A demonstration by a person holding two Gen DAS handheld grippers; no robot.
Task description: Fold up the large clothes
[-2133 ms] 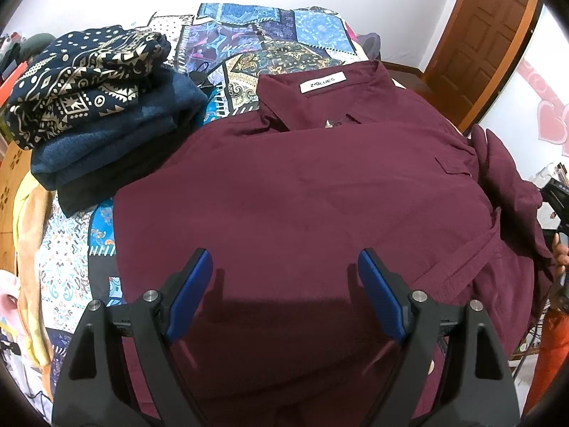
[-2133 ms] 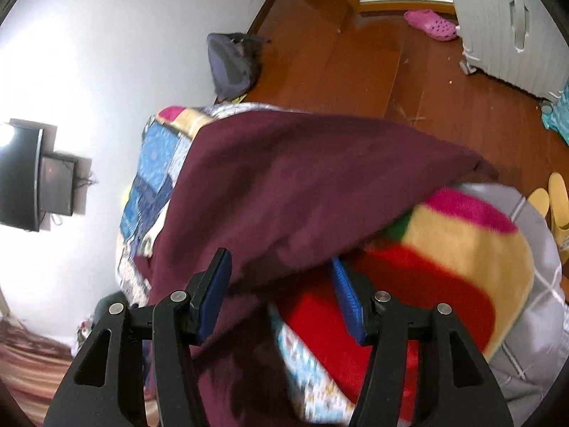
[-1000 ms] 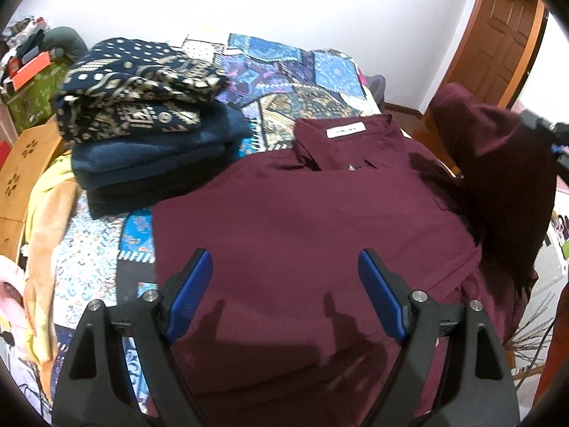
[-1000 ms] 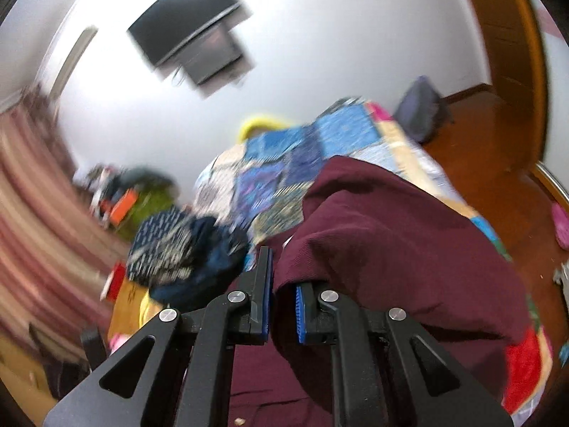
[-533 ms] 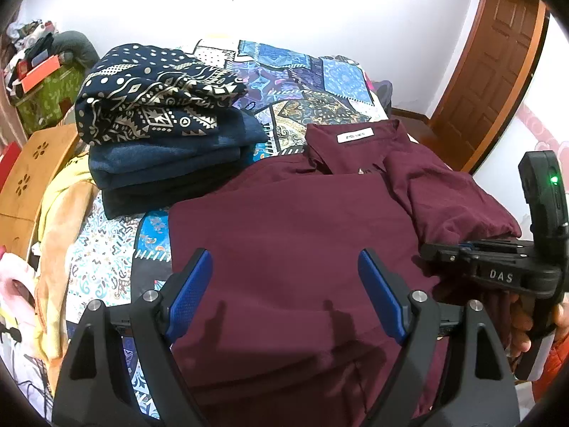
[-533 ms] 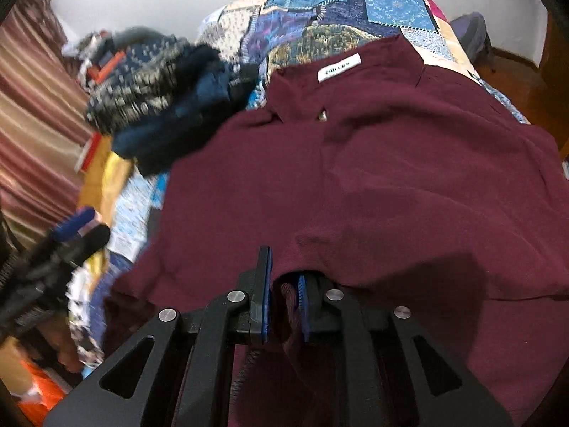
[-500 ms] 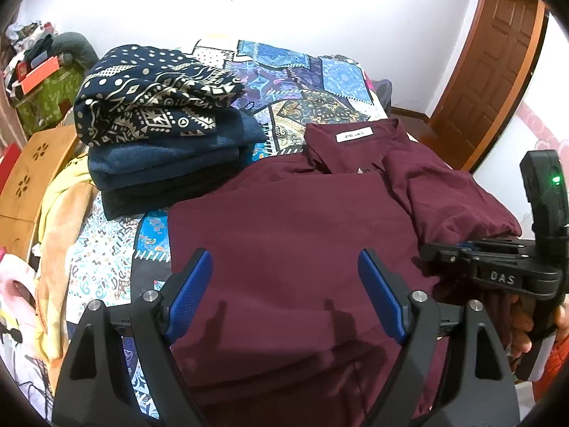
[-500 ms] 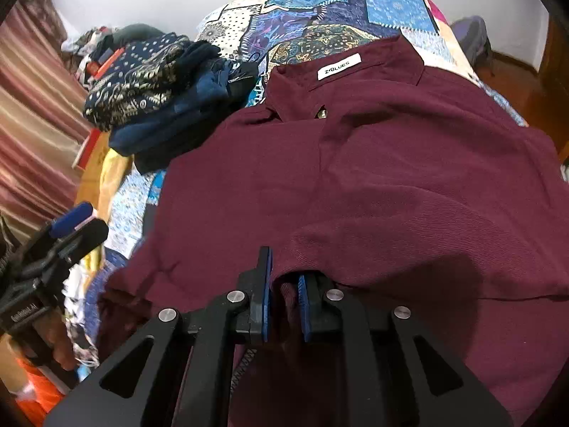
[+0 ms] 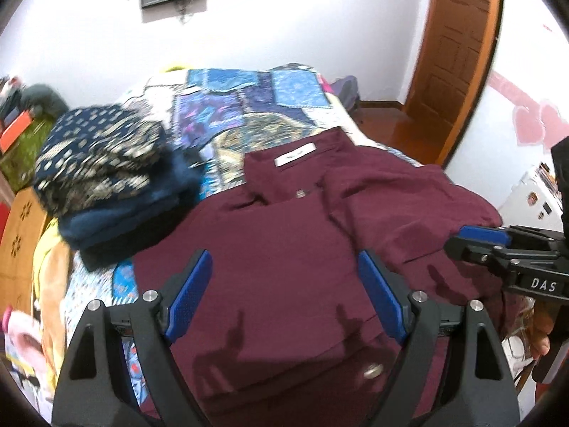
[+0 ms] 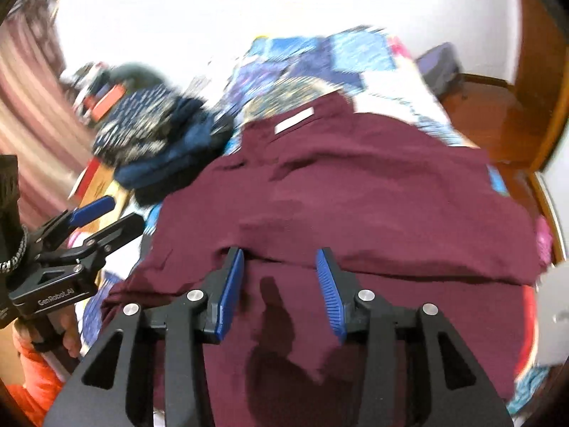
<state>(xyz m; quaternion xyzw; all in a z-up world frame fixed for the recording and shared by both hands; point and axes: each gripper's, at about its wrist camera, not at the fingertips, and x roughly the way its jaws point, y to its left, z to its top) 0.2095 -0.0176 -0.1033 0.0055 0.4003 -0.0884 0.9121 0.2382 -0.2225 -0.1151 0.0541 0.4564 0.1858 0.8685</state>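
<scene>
Left wrist view shows the large maroon woven shirt (image 9: 277, 249) spread flat across the blue patchwork quilt (image 9: 249, 106) on the bed, collar away from the camera, with a white label (image 9: 295, 152) sewn inside the neck. One sleeve side is folded inward over the body, forming a doubled layer on the right of that picture. The left gripper (image 9: 284, 291) hovers above the lower middle of the shirt, its blue-padded jaws spread wide with nothing between them but the cloth lying below; its shadow falls on the fabric. Near the right edge of the same view the right gripper (image 9: 473, 238) reaches in just over the folded sleeve edge, held by a hand (image 9: 540, 334).

From the right wrist view, the right gripper (image 10: 281, 281) sits low over the hem side of the shirt (image 10: 355, 195), right at the edge of the folded flap. Its jaws have just been opening and now stand parted; the flap edge lies just beyond the tips, and the pads do not press on it. The left gripper (image 10: 106, 213) shows at the left edge, beside the shirt's side.

Beyond the shirt, to its left, a stack of folded dark blue and patterned clothes (image 9: 106, 178) rests on the quilt, touching or nearly touching the shirt's shoulder. A brown wooden door (image 9: 458, 53) stands behind on the right.
</scene>
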